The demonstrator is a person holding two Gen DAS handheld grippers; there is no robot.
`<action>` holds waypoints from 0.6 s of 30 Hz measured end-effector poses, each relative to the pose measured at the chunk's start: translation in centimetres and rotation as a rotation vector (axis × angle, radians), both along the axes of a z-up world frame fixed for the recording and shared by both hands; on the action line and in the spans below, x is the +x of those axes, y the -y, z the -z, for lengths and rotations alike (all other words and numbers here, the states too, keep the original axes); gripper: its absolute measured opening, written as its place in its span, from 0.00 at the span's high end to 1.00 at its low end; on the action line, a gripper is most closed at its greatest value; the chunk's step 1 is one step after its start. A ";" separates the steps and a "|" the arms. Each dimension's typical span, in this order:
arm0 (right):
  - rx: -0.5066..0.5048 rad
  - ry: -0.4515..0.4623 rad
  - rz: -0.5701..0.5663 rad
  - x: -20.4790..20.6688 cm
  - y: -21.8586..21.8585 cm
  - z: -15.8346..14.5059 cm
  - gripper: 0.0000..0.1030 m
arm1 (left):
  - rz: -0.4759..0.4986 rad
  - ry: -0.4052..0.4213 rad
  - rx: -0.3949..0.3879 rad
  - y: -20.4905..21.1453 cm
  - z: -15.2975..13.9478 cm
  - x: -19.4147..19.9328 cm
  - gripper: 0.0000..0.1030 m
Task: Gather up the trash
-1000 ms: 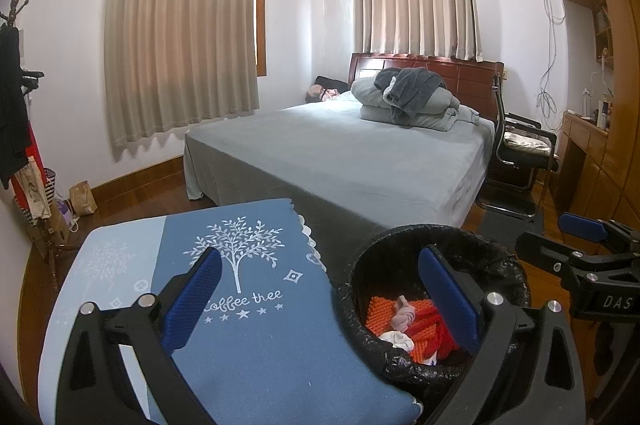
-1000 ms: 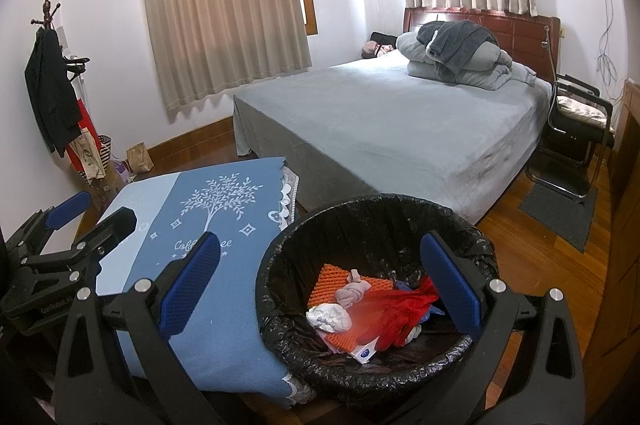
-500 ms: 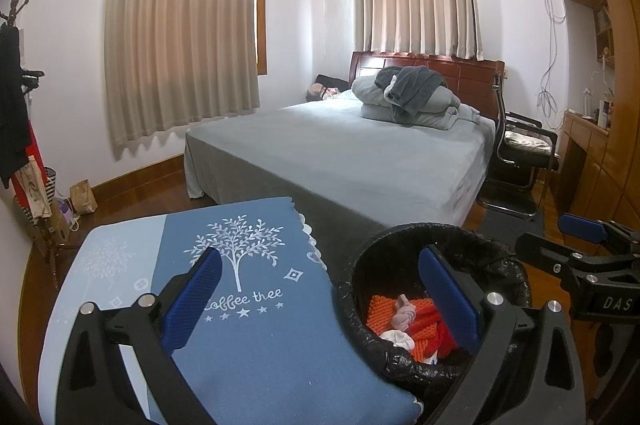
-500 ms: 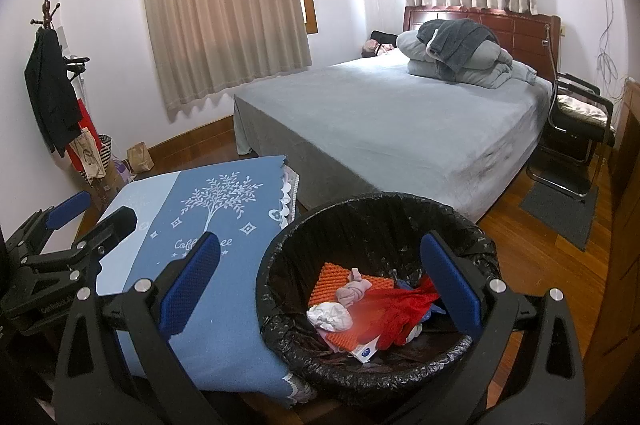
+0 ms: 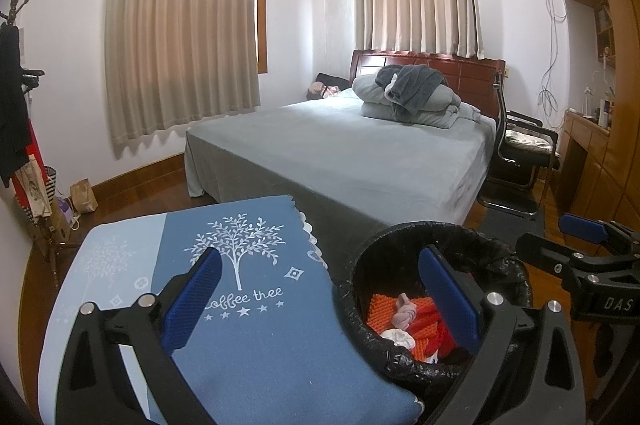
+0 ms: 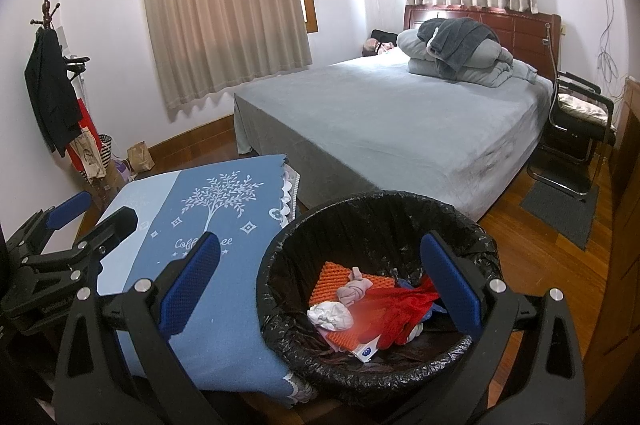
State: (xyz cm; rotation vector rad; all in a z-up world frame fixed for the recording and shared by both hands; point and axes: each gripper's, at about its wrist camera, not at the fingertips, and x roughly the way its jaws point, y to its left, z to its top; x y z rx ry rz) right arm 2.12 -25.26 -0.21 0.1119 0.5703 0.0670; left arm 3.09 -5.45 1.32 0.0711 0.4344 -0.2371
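Note:
A round bin with a black liner stands beside a table under a blue tree-print cloth. Inside the bin lie an orange ridged sheet, crumpled white and pink tissue and a red mesh bag. My right gripper hovers open over the bin's near rim, holding nothing. My left gripper is open above the cloth's right edge and the bin's left rim, also without anything in it. Each gripper appears at the edge of the other's view.
A large bed with a grey cover fills the room behind. A black chair and wooden cabinets stand at the right. At the left are a coat rack and paper bags on the wooden floor.

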 end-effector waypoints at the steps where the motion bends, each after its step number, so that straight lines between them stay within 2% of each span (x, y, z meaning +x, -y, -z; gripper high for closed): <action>1: 0.000 0.000 0.000 0.0 0.0 0.0 0.05 | 0.000 0.000 -0.001 0.0 0.0 0.0 0.06; 18: 0.001 -0.002 0.000 0.0 -0.1 0.0 0.05 | 0.000 -0.001 0.001 -0.1 -0.1 -0.1 0.06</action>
